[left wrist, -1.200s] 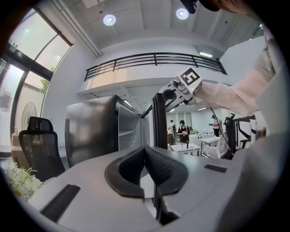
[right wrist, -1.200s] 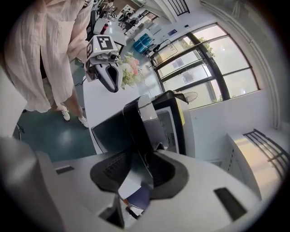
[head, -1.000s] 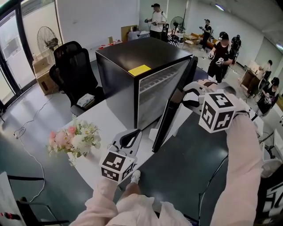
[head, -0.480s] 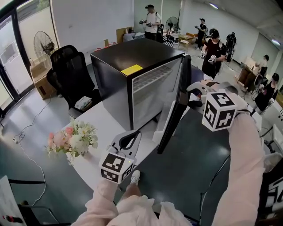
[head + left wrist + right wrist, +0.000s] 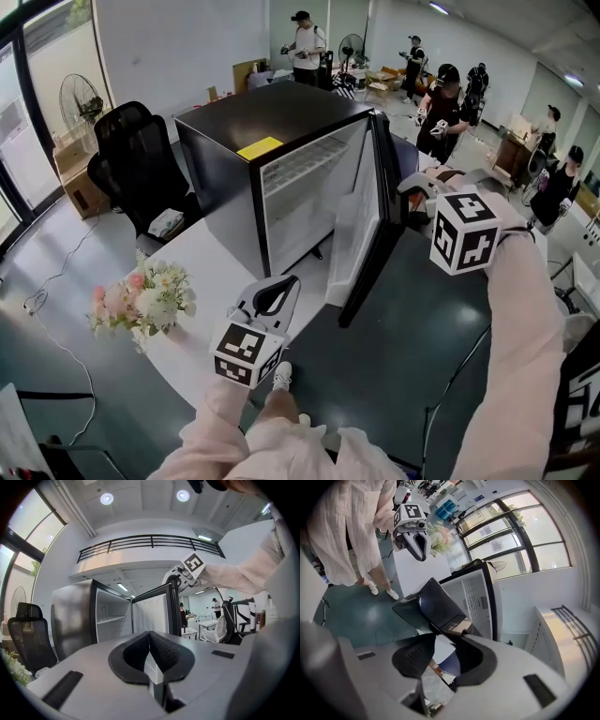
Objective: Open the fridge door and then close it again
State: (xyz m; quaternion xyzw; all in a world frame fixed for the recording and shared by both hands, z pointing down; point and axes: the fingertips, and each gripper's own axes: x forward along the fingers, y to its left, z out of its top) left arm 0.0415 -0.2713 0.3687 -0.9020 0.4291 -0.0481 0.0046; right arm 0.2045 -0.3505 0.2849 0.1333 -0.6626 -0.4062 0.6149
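Open-plan room, people in the background; a white surface (image 5: 214, 267) carries the black fridge (image 5: 281, 112). Its door (image 5: 361, 225) stands wider open than a second ago, and more of the white interior shows. The yellow sticker (image 5: 260, 148) on the fridge top bears no legible writing. Right gripper (image 5: 408, 192): fingers wide, just been opening, with the door's top corner just ahead of their tips and not gripped. Left gripper (image 5: 289, 283): fingers together, empty, apart from the door and pointing at the fridge.
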